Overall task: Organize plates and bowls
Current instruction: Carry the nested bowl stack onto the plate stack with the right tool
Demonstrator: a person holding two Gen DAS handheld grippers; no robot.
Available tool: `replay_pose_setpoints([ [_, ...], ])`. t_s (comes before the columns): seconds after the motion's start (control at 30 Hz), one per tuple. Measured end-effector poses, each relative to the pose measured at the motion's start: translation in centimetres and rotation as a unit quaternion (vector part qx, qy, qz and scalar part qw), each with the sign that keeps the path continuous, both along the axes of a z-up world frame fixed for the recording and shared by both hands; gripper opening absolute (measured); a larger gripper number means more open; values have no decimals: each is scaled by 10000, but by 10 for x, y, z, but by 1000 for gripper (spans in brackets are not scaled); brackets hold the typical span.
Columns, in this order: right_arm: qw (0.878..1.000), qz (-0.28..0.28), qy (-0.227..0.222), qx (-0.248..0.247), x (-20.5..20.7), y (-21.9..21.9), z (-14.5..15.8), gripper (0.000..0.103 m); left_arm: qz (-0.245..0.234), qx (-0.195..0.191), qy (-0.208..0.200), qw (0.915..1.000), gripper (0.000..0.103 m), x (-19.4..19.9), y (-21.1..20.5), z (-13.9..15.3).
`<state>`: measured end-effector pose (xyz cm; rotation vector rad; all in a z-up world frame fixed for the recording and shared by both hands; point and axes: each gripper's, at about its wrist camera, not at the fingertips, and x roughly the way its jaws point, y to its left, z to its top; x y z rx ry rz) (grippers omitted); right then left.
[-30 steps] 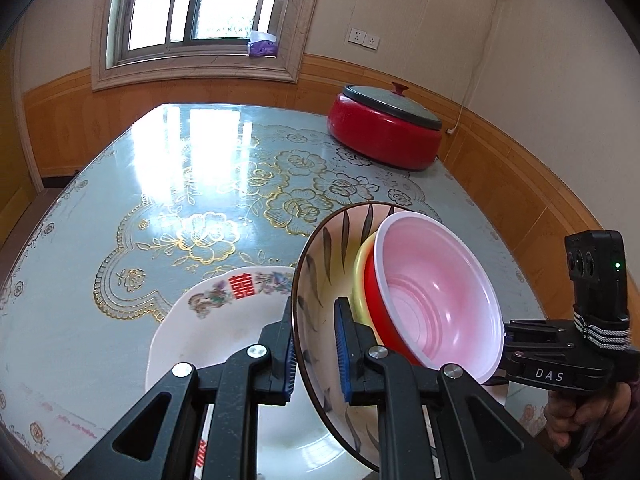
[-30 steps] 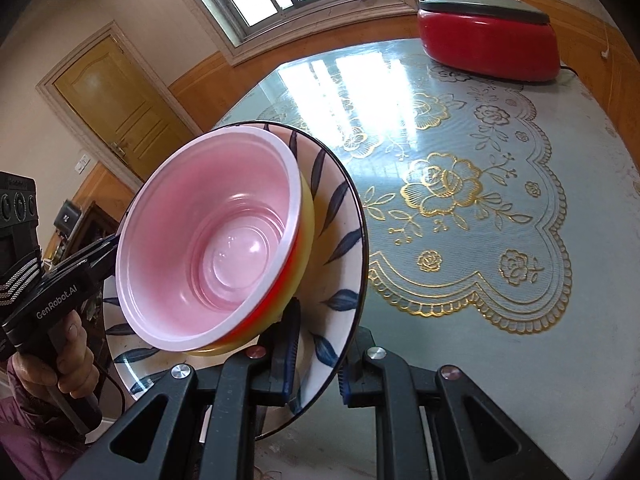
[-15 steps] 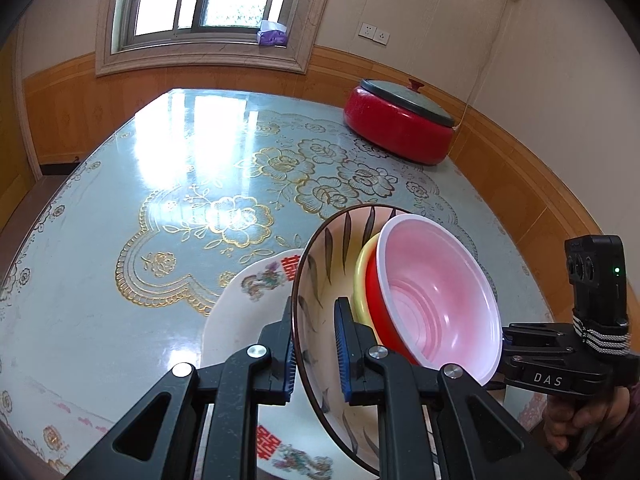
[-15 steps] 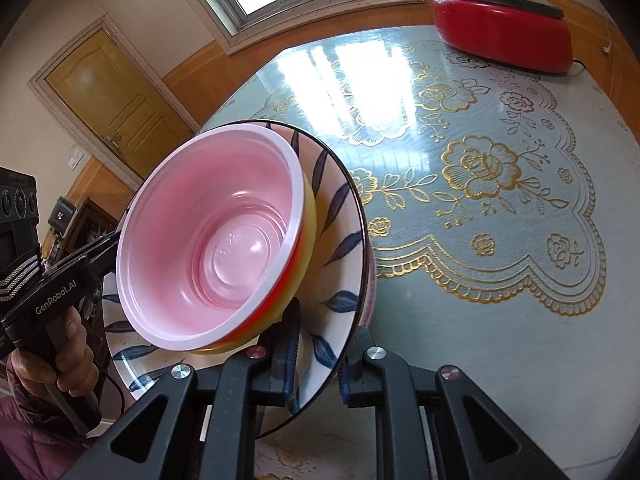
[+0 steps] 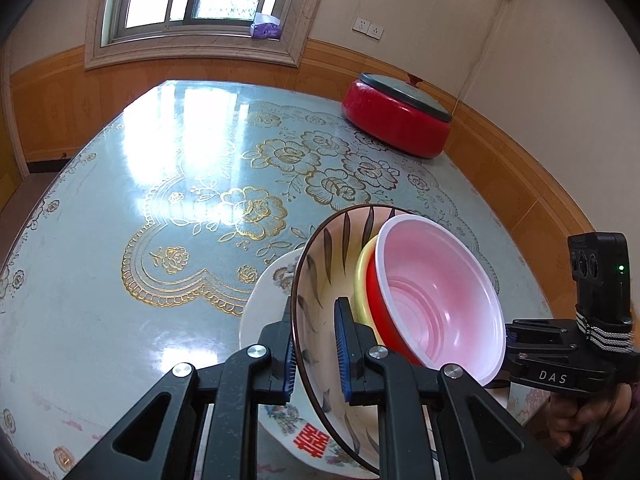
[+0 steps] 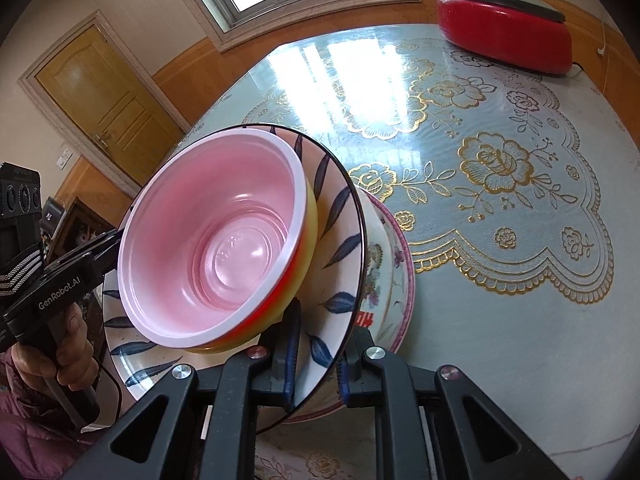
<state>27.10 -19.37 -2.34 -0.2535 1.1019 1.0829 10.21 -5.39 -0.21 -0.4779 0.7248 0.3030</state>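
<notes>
A leaf-patterned bowl [image 5: 320,280] holds a stack of a yellow bowl [image 5: 362,276] and a red bowl with a pink inside [image 5: 436,300]. My left gripper [image 5: 314,344] is shut on the leaf bowl's near rim. My right gripper [image 6: 316,354] is shut on the opposite rim of the same bowl [image 6: 340,248]. The stack is held just above white plates [image 5: 264,300] with floral print and red characters, lying on the table. The right view shows the pink-inside bowl [image 6: 216,240] and a pink-rimmed plate [image 6: 400,264] beneath.
A red electric pot with a grey lid [image 5: 396,116] stands at the table's far right. The table [image 5: 140,200] has a glossy blue-green cloth with gold flowers. A window and wood-panelled wall lie behind; a door [image 6: 108,100] shows in the right view.
Both grippers have carried the bowl stack to the right and forward over the white plates, which now lie further under the leaf bowl. Both grips are unchanged.
</notes>
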Motion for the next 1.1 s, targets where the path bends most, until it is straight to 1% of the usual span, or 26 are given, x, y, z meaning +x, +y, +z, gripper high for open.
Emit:
replay_pose_setpoints([
  [0.27, 9997, -197, -27, -159, -3, 5, -5, 14, -190, -114, 167, 9996, 15, 1, 9, -17],
  [0.33, 9995, -244, -31, -189, -4, 6, -6, 14, -223, -194, 204, 9994, 15, 3, 12, -21],
  [0.5, 9993, -307, -55, -211, -6, 6, -6, 13, -331, -128, 215, 9991, 15, 7, 14, -24],
  [0.63, 9986, -362, -262, -292, -8, 12, -6, 12, -311, -205, 324, 9988, 15, 12, 16, -35],
  [0.67, 9983, -372, -307, -322, -8, 13, -5, 11, -311, -227, 296, 9988, 15, 11, 16, -36],
  [0.8, 9977, -363, -409, -395, -12, 14, -3, 11, -338, -218, 263, 9988, 15, 7, 16, -36],
  [0.9, 9976, -418, -388, -396, -11, 14, -3, 11, -345, -210, 276, 9988, 15, 6, 16, -35],
  [1.1, 9970, -547, -367, -394, -13, 7, 0, 11, -435, -65, 372, 9983, 15, 10, 11, -34],
])
